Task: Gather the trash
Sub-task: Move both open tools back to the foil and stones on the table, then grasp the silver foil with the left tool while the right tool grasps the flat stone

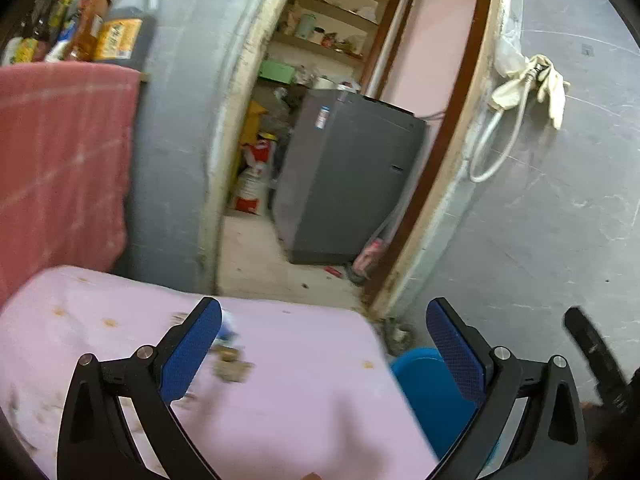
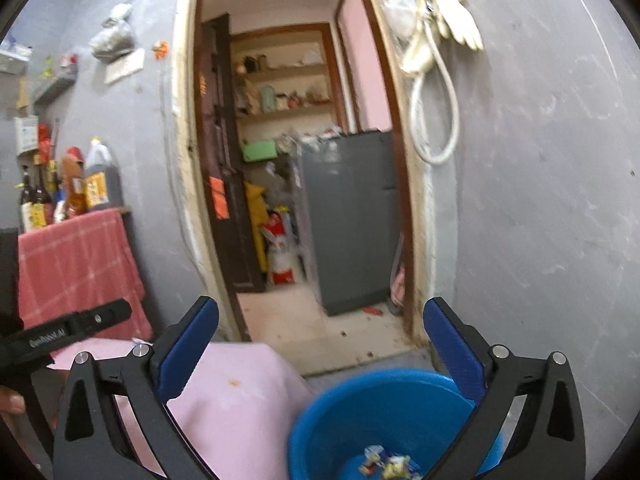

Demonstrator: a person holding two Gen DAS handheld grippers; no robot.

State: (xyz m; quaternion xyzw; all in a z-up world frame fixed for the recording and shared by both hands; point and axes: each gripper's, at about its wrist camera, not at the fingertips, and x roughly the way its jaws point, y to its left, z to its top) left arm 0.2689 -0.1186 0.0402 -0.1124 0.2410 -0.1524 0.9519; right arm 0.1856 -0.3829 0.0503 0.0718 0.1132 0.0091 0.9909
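Note:
My left gripper (image 1: 324,340) stands wide open over a table with a pink cloth (image 1: 280,392), nothing between its blue pads. Blurred scraps of trash (image 1: 230,360) lie on the cloth just beside the left finger. A blue bucket (image 1: 424,384) sits on the floor past the table's right edge. My right gripper (image 2: 320,340) is also wide open and empty, above the same blue bucket (image 2: 340,412). Several crumpled wrappers (image 2: 386,464) lie in the bucket's bottom. The left gripper's black finger (image 2: 80,328) shows at the left of the right wrist view.
Ahead is an open doorway (image 1: 320,160) onto a room with a grey appliance (image 1: 344,176) and shelves. A red checked cloth (image 1: 60,160) hangs under bottles (image 1: 120,28) on the left. Gloves and a white hose (image 1: 520,92) hang on the grey wall.

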